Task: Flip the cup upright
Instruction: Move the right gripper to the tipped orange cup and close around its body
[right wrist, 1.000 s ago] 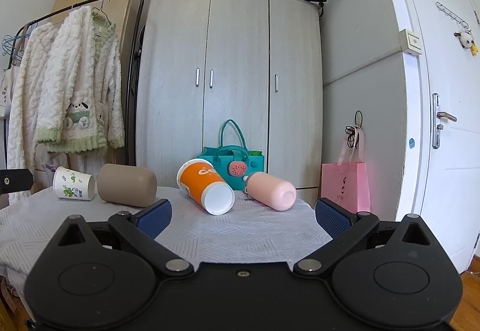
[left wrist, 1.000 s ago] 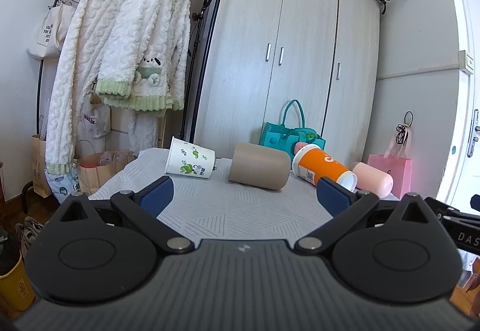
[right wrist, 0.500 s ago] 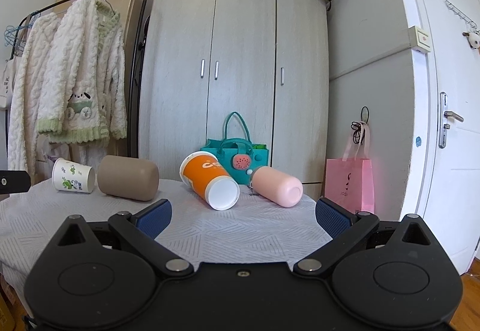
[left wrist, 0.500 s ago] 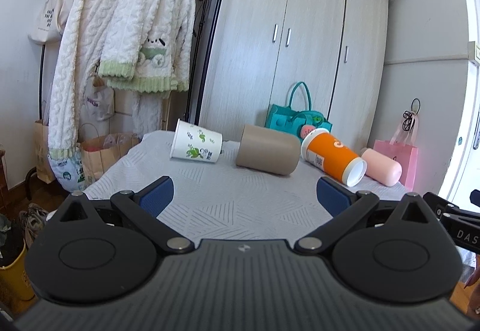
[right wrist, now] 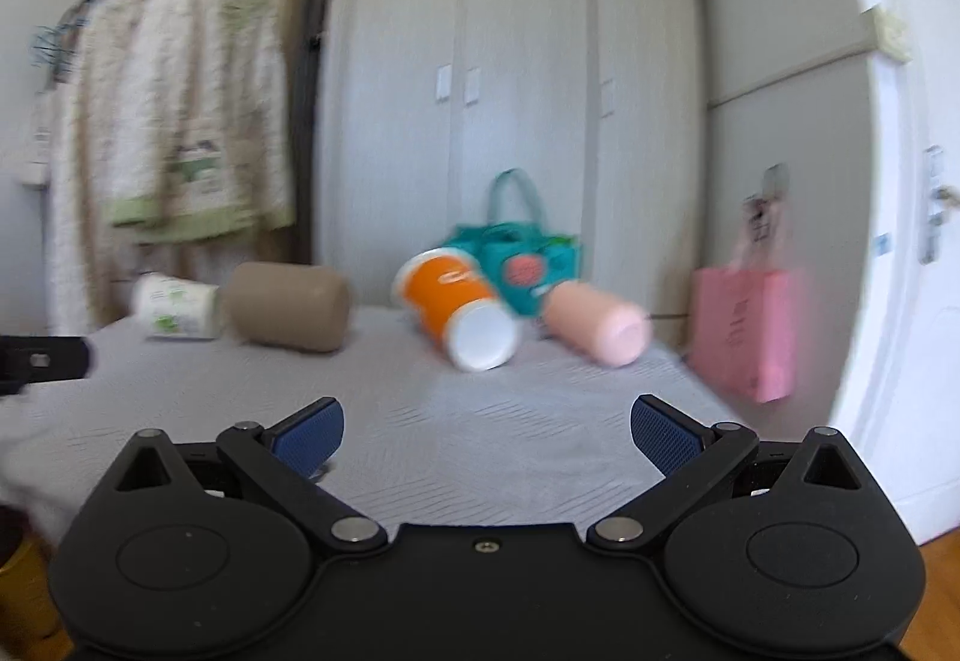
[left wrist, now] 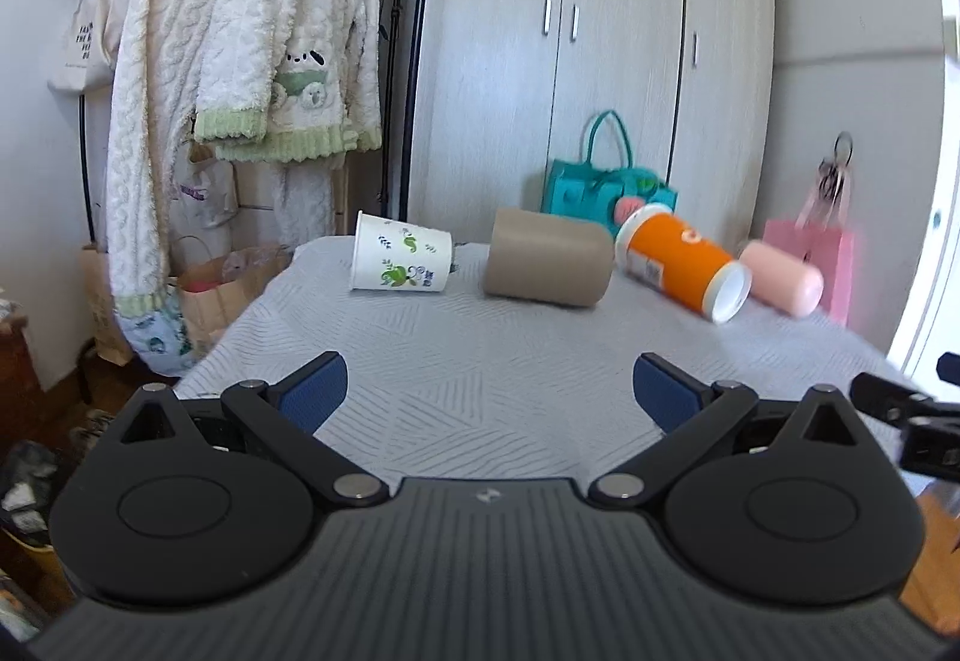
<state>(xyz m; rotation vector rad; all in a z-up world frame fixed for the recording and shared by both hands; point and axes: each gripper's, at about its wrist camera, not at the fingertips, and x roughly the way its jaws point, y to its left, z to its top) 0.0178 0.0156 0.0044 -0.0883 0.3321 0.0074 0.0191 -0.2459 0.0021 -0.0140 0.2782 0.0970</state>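
Observation:
Several cups lie on their sides in a row at the far edge of a table (left wrist: 480,361) covered by a grey cloth. From left: a white paper cup with green print (left wrist: 401,260) (right wrist: 177,306), a tan cup (left wrist: 547,257) (right wrist: 289,306), an orange cup (left wrist: 684,265) (right wrist: 459,306) and a pink cup (left wrist: 783,278) (right wrist: 597,322). My left gripper (left wrist: 489,388) is open and empty over the near part of the table. My right gripper (right wrist: 486,434) is open and empty, short of the orange cup.
A grey wardrobe (left wrist: 600,61) stands behind the table. A clothes rack with white fleece garments (left wrist: 240,61) is at the left. A teal bag (left wrist: 606,187) and a pink paper bag (right wrist: 744,337) are behind and right. A white door (right wrist: 912,241) is at the right.
Both grippers have moved forward over the table toward the cups, which look larger and nearer. Both stay open. The cups have not moved.

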